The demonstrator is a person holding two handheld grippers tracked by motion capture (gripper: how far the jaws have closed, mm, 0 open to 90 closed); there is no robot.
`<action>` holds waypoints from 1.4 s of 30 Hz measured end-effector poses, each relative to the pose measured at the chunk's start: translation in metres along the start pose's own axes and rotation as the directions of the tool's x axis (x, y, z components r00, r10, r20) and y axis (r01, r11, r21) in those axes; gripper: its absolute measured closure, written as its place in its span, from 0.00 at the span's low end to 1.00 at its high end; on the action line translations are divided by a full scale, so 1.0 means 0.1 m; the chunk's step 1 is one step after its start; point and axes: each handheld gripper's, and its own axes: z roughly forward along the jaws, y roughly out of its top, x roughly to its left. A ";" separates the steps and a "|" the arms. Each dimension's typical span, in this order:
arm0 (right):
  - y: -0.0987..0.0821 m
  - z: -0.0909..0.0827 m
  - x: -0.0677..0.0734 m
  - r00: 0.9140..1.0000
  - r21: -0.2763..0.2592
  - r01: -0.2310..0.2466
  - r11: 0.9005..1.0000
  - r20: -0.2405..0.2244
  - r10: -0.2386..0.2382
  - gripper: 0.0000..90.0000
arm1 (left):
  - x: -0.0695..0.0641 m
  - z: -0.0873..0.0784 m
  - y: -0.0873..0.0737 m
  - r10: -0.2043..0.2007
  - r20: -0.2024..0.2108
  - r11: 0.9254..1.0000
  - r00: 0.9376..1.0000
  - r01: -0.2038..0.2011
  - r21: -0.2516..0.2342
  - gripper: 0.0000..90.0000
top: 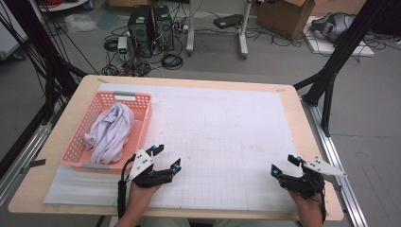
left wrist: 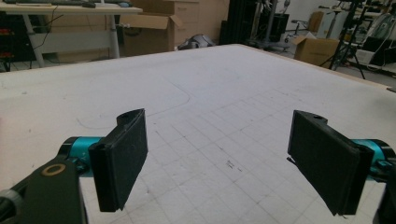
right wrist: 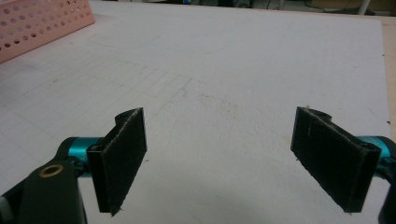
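Cluttered lab floor w/ cables, PC towers point(top: 151, 28) and boxes lies beyond the table point(top: 312, 142), which is covered by a white grid mat point(top: 227, 142). Left gripper point(top: 167, 158) sits low at the near edge, jaws wide apart, nothing btwn them. Pink basket point(top: 142, 127) is just beside it on its left, holding a crumpled pale cloth point(top: 109, 132). Right gripper point(top: 285, 165) is well apart from the basket, near the mat's other corner, jaws also spread, empty; basket corner point(right wrist: 42, 23) shows far off to its left.
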 end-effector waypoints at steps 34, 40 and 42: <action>-0.03 -0.10 0.00 0.999 -0.017 -0.028 0.999 -0.018 0.027 0.20 | -0.05 -0.15 0.37 0.012 0.045 1.000 0.999 -0.011 -0.026 0.23; -0.04 -0.10 0.02 1.000 -0.011 -0.016 1.000 -0.022 0.015 0.20 | -0.02 -0.25 0.54 0.017 0.056 0.998 0.998 -0.014 -0.062 0.20; -0.04 -0.10 0.02 1.000 -0.008 -0.020 1.000 -0.023 0.020 0.20 | 0.00 -0.28 0.65 0.031 0.062 0.997 0.998 -0.027 -0.066 0.20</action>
